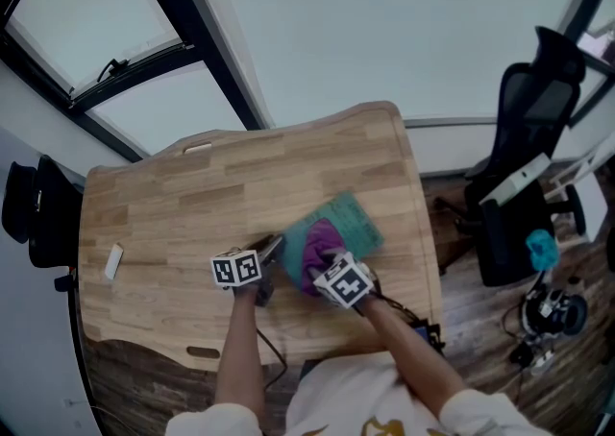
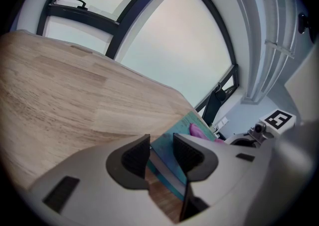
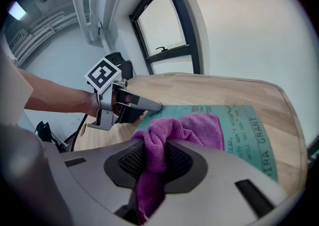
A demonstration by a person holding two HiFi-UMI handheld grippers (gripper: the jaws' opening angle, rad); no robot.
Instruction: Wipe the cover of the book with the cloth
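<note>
On the wooden table (image 1: 192, 204), near its front edge, I saw one teal book (image 3: 249, 130) lying flat with its printed cover facing up. One purple cloth (image 3: 194, 125) was bunched on the left part of that cover. I had two grippers in view, one in each of the person's hands. The right gripper (image 3: 155, 159) had its jaws pressed onto a fold of the cloth, and the rest of the cloth spilled forward onto the book. The left gripper (image 2: 160, 154) sat at the book's left edge with its jaws nearly together. The thin edge of the book lay between them, and they seemed to be pinching it. The two grippers were close beside each other, each carrying one marker cube. Elsewhere on the table I counted one small white object (image 1: 113, 261), well apart from the book toward the left end. One black office chair (image 1: 524, 175) stood on the floor to the right of the table.
</note>
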